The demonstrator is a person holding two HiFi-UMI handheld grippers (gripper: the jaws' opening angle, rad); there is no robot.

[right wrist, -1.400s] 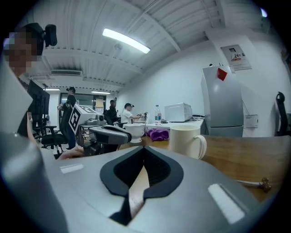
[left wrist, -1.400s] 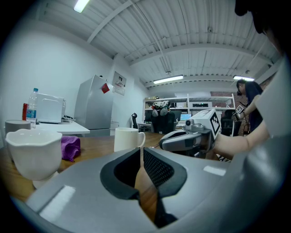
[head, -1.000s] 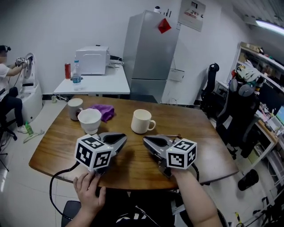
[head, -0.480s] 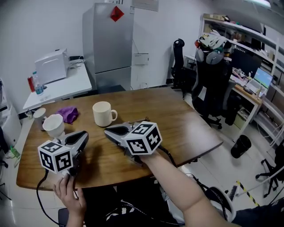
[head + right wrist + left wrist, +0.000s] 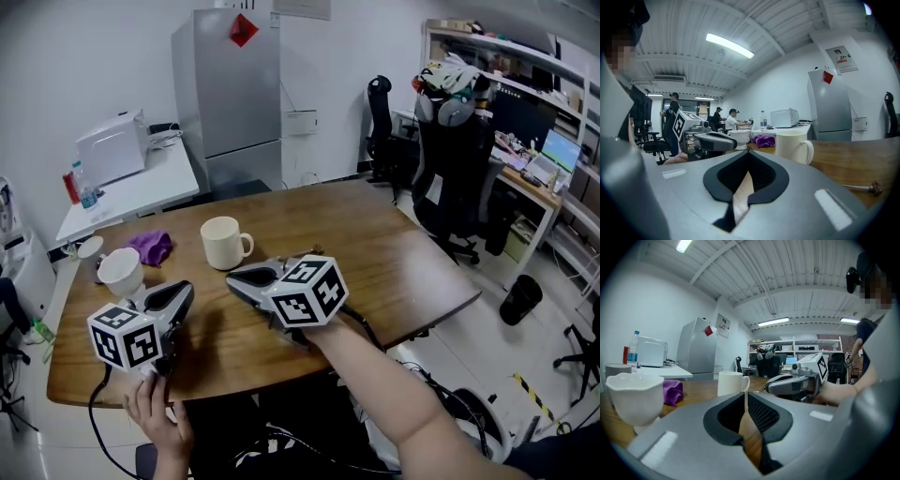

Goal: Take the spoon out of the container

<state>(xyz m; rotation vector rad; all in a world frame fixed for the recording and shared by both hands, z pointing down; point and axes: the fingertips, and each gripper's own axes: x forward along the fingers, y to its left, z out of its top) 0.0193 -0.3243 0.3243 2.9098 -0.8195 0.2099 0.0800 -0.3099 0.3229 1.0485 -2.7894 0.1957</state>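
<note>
Facing mug (image 5: 223, 242) and bowl (image 5: 120, 270), left gripper (image 5: 187, 287) and right gripper (image 5: 233, 275) sit closed, empty.

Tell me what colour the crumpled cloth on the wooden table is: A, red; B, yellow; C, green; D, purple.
D: the cloth lying on the table just behind the white bowl is plainly purple.
</note>
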